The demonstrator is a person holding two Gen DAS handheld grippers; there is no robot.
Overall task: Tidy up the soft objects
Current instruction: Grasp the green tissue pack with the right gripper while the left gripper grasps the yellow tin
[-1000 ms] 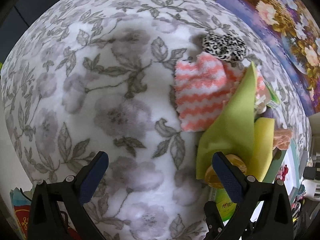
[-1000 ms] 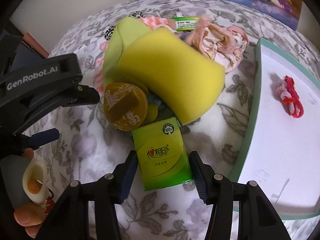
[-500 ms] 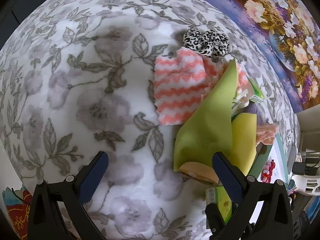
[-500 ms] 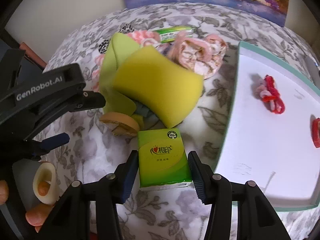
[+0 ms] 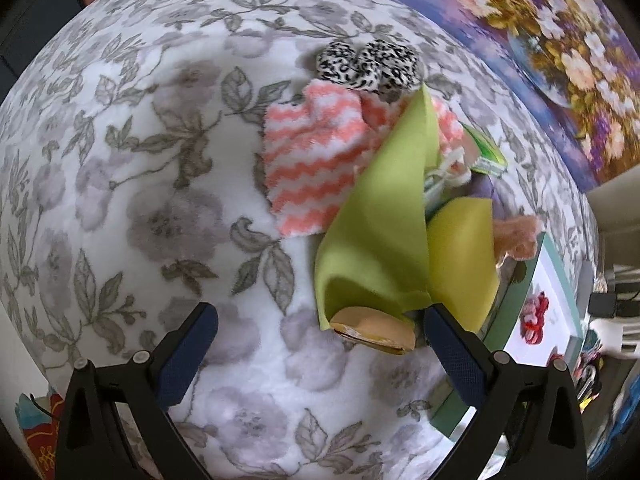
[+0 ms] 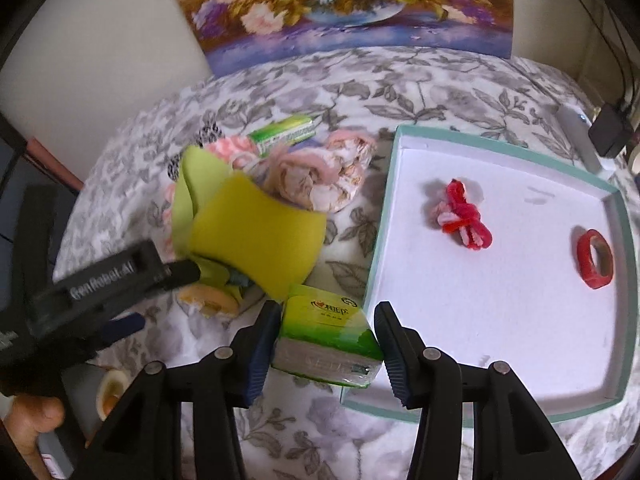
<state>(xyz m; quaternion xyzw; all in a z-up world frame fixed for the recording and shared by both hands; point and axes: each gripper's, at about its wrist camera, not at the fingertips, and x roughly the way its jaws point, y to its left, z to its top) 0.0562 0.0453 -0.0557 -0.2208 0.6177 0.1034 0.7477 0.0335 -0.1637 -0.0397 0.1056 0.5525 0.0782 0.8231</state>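
white tray (image 6: 500, 384): red yarn (image 6: 464, 216), red ring (image 6: 595, 259)

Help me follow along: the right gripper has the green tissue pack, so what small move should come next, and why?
Probably carry the tissue pack sideways over the tray rim. The right gripper already clamps it tilted above the floral cloth, and the tray beside it holds sorted items with bare floor nearby.

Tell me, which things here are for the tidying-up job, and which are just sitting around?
For the job:
- green tissue pack, held in the right hand-held gripper
- yellow sponge
- green cloth
- pink striped cloth
- leopard scrunchie
- tray with the red yarn knot

Just lying about:
- flower painting
- floral blanket
- black plug
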